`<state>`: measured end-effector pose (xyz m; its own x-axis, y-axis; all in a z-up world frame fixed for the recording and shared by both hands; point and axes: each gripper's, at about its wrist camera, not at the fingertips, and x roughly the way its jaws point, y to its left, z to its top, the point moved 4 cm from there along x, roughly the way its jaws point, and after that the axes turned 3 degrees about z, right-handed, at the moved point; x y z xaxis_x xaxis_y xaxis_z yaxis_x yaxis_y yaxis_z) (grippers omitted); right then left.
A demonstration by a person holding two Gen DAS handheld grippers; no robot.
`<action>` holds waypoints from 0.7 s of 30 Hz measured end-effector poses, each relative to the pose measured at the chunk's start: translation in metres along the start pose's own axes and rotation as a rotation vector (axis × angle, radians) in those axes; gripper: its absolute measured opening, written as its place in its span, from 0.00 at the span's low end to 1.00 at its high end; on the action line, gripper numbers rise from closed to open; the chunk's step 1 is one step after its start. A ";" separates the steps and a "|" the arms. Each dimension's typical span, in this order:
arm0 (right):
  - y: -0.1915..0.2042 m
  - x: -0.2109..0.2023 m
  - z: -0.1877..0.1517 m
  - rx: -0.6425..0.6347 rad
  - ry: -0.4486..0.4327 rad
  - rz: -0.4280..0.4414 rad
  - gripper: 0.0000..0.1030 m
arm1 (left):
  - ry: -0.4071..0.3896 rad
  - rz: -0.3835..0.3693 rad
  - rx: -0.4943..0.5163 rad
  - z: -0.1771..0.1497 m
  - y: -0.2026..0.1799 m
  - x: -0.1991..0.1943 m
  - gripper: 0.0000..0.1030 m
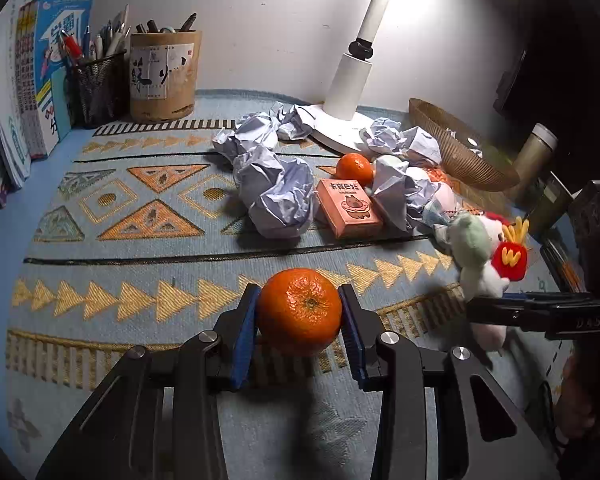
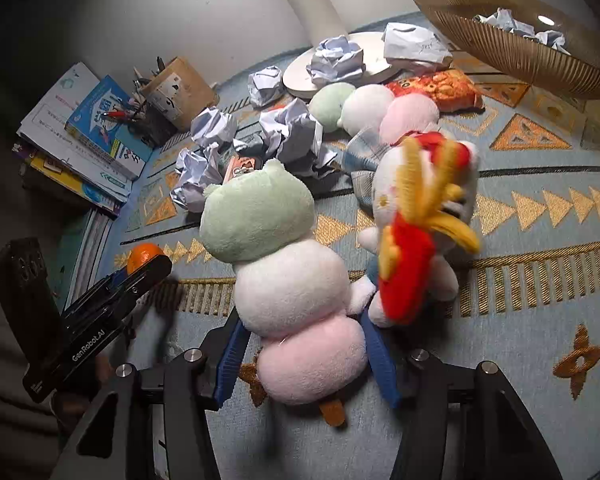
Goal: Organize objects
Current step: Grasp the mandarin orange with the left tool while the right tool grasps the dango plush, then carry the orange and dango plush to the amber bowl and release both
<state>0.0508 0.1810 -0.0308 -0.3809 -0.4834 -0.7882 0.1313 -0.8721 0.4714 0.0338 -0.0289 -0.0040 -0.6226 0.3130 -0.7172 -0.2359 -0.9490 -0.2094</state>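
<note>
Two blue pads of the left gripper (image 1: 300, 312) clamp a mandarin (image 1: 299, 311) just above the patterned cloth (image 1: 140, 240); a second mandarin (image 1: 354, 168) lies by the pink box (image 1: 349, 208).

Right wrist view: right gripper (image 2: 306, 354) pinches the pink end of a dango plush (image 2: 288, 280), jaws part-closed on it, beside a fries plush (image 2: 416, 224). Woven basket (image 2: 512, 48) sits behind, holding crumpled paper (image 2: 516, 26).

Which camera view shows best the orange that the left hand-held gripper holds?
The left wrist view: the orange sits whole between the left hand-held gripper's blue pads. The right wrist view shows only its top behind that gripper.
</note>
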 end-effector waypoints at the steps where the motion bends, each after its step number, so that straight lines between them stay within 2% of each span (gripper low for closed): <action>1: 0.003 -0.001 -0.002 -0.015 -0.002 -0.002 0.56 | -0.013 -0.005 -0.013 -0.003 -0.002 0.000 0.35; 3: 0.010 -0.007 -0.004 -0.050 -0.016 0.033 0.63 | -0.016 -0.001 -0.016 -0.005 -0.005 0.002 0.35; 4: 0.013 -0.011 -0.006 -0.074 -0.026 0.057 0.72 | -0.032 0.006 -0.014 -0.003 -0.005 0.000 0.35; 5: 0.015 -0.012 -0.009 -0.103 -0.019 0.072 0.82 | -0.046 -0.012 -0.019 -0.002 -0.003 -0.002 0.35; 7: 0.021 -0.008 -0.017 -0.167 0.036 0.097 0.88 | -0.039 -0.042 -0.050 -0.002 0.002 0.000 0.35; 9: 0.023 -0.008 -0.026 -0.215 0.056 0.101 0.88 | -0.036 -0.053 -0.083 -0.002 0.007 0.001 0.35; 14: 0.020 -0.014 -0.016 -0.278 -0.036 -0.006 0.88 | -0.061 -0.074 -0.092 -0.002 0.006 -0.003 0.35; 18: 0.038 0.000 -0.015 -0.388 -0.063 -0.055 0.87 | -0.063 -0.068 -0.083 -0.002 0.005 -0.004 0.35; 19: 0.041 0.006 -0.016 -0.414 -0.068 -0.090 0.82 | -0.063 -0.068 -0.084 -0.002 0.005 -0.004 0.35; 20: 0.044 0.012 -0.018 -0.435 -0.061 -0.125 0.71 | -0.063 -0.067 -0.086 -0.003 0.005 -0.004 0.35; 21: 0.046 0.020 -0.019 -0.451 -0.046 -0.152 0.65 | -0.062 -0.066 -0.087 -0.003 0.006 -0.003 0.35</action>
<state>0.0666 0.1301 -0.0323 -0.4652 -0.3524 -0.8120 0.4509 -0.8837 0.1253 0.0364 -0.0354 -0.0046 -0.6532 0.3741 -0.6584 -0.2137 -0.9252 -0.3137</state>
